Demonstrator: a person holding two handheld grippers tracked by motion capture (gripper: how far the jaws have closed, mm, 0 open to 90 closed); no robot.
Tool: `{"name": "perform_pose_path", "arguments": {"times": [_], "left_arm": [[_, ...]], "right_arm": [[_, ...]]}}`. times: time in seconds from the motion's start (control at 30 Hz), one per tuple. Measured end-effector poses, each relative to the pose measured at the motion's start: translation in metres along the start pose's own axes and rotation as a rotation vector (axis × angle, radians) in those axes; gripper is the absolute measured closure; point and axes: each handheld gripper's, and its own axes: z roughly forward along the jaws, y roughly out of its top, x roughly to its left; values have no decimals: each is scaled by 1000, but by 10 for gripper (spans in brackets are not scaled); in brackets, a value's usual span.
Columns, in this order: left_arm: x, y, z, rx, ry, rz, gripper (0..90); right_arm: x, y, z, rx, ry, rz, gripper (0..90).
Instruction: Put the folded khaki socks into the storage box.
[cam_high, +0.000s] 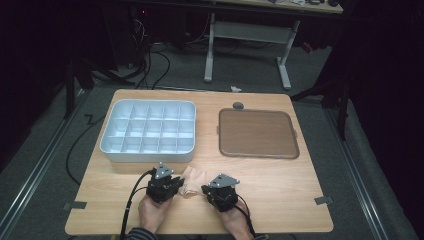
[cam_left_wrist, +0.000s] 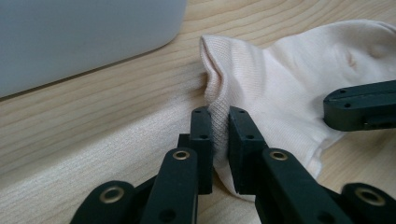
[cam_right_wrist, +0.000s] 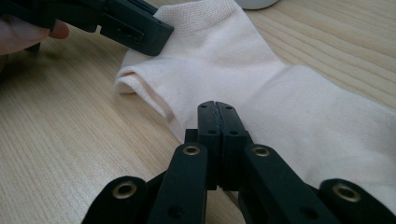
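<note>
Here, a pale sock (cam_high: 190, 181), lying on the table (cam_high: 280, 185) just before the compartment tray (cam_high: 148, 131), is pinched by the left gripper (cam_left_wrist: 220, 135) and the right gripper (cam_right_wrist: 218, 122), both clamped

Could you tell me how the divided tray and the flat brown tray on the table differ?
The divided tray is pale grey-blue, deep-walled and split into a grid of small compartments; the brown tray is shallow, with one undivided surface. The divided tray sits at the table's left, near the left gripper; the brown tray sits at the right. Both are rounded rectangles holding nothing.
</note>
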Motion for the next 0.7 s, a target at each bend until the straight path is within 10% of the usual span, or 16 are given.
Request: {"name": "perform_pose_path", "arguments": {"times": [0.7], "left_arm": [[3, 9, -22, -56, -89, -18, 825]], "right_arm": [[4, 4, 3, 13, 12, 7, 899]]}}
